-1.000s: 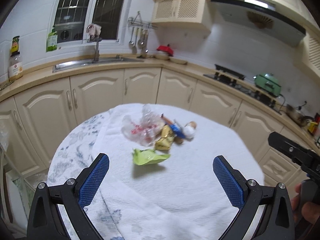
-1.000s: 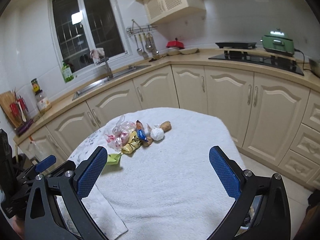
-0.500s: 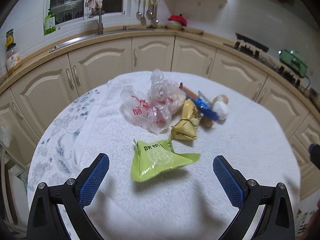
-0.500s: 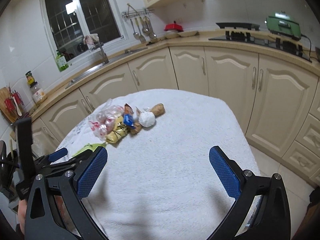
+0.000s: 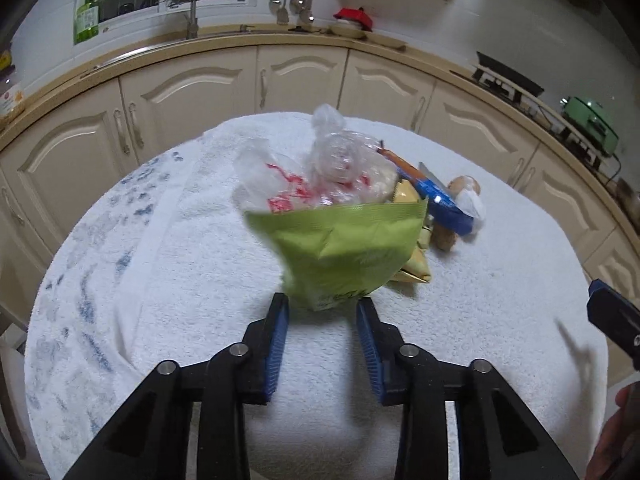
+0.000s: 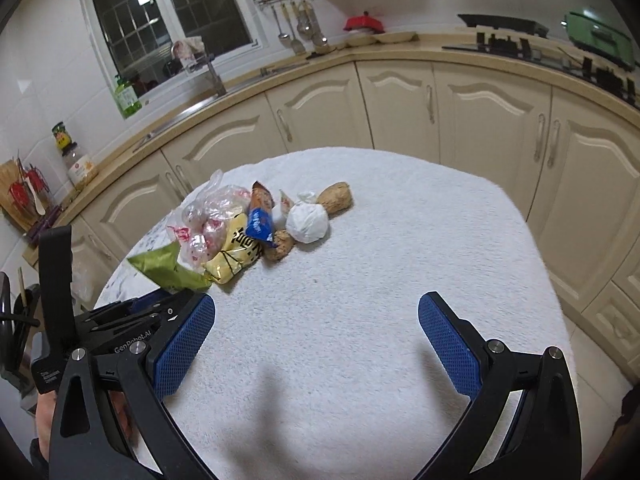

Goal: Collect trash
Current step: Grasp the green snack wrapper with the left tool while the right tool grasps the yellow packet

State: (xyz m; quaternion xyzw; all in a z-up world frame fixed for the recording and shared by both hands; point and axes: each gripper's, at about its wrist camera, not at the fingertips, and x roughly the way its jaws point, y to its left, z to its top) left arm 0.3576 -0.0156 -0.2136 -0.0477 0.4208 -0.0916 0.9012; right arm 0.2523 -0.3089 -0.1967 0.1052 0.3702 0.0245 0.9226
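Note:
A pile of trash lies on a round table with a white cloth [image 5: 200, 280]. My left gripper [image 5: 323, 312] is shut on the lower corner of a green snack wrapper [image 5: 344, 252] and holds it up off the cloth; the wrapper also shows in the right wrist view [image 6: 164, 268]. Behind it lie a clear plastic bag with red print [image 5: 320, 176], a yellow wrapper [image 6: 236, 252], a blue wrapper [image 6: 260, 220], a white wad [image 6: 308, 222] and brown lumps [image 6: 336, 198]. My right gripper [image 6: 316, 336] is open and empty above the cloth, to the right of the left gripper.
Cream kitchen cabinets [image 6: 400, 100] curve around behind the table, with a sink and tap [image 5: 192, 20], a stove [image 6: 512, 40] and a green appliance [image 6: 600, 36] on the counter. The table's edge [image 6: 536, 240] drops to the floor on the right.
My left gripper has moved in on the green wrapper, shut on it and raised it off the cloth. My right gripper has moved closer over the table and stays open.

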